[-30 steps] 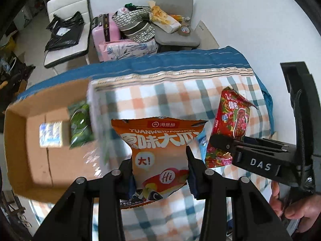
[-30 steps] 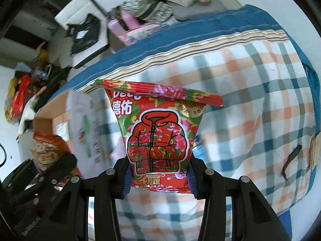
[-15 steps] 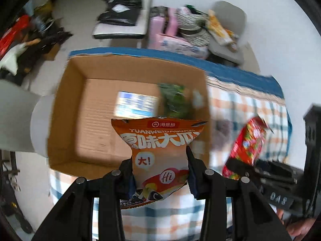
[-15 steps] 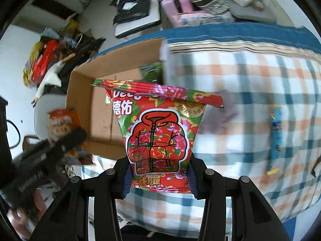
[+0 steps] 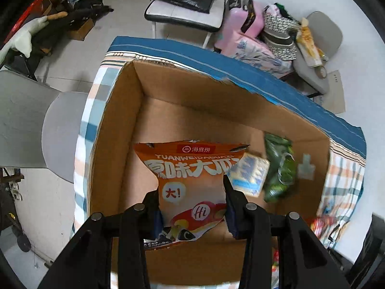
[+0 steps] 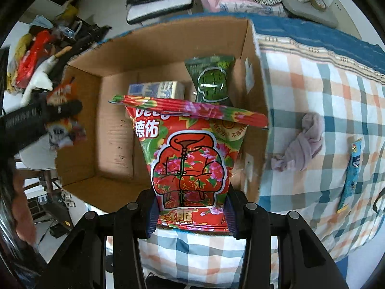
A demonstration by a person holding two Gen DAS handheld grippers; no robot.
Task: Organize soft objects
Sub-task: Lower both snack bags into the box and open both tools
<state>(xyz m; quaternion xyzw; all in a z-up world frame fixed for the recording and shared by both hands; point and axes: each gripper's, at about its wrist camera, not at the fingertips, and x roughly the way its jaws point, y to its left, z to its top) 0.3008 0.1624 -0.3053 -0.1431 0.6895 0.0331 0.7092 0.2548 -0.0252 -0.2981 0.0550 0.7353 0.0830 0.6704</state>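
While pinched btwn left tongs [image 5: 192, 213], orange pkt [image 5: 190, 180]

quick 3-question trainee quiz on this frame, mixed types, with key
1. True or false: the left gripper is shut on the orange bag.
2. What lies on the plaid cloth right of the box? A) purple rag and blue sachet B) a mug C) scissors
3. Fill in: the right gripper holds the ___ bag.

Key: 1 true; 2 A, the rag and sachet; 3 red.
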